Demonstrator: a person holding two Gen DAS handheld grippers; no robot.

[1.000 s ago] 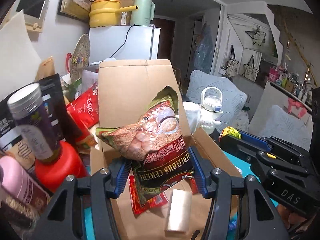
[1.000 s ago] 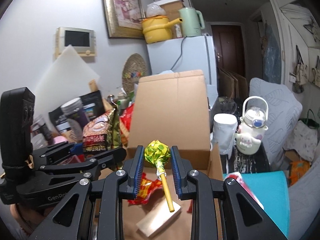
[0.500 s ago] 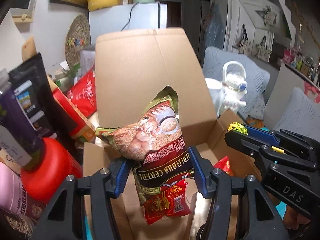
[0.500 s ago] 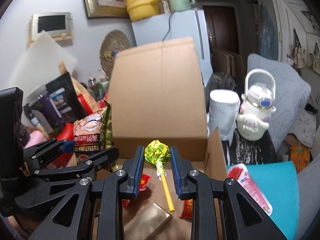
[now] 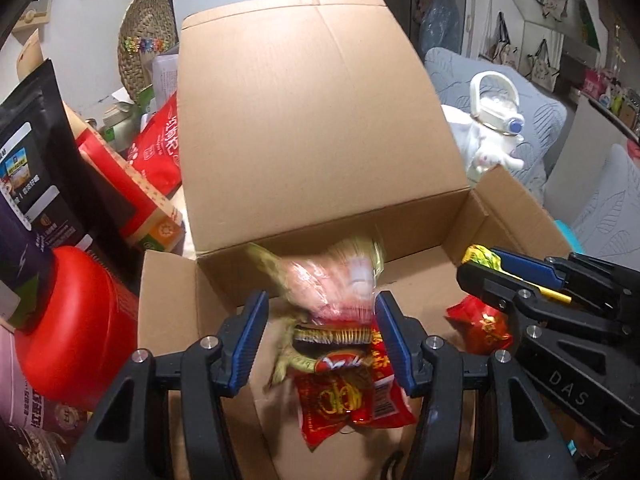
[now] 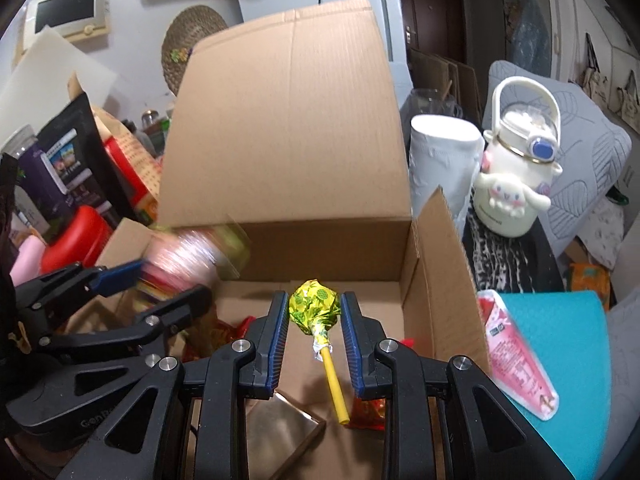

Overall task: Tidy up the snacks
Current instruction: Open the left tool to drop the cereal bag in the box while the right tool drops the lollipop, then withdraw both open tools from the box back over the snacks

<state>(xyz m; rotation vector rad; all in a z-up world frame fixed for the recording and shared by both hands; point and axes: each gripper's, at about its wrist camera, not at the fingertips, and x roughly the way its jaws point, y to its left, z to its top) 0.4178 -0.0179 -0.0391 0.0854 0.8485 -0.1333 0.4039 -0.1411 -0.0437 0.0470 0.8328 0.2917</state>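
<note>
The open box (image 5: 320, 128) fills the space ahead of and under both claws, its tall flap upright beyond them, with a red packet (image 5: 352, 400) and a gold block (image 6: 280, 428) on its floor below the fingers. The left claw (image 5: 320, 332) is clamped on a blurred cereal bag (image 5: 332, 280) over the box's left part. Just to its right, the right claw (image 6: 314, 320) is clamped on a lollipop's (image 6: 314, 308) green-wrapped head, the yellow stick slanting back between the fingers.
</note>
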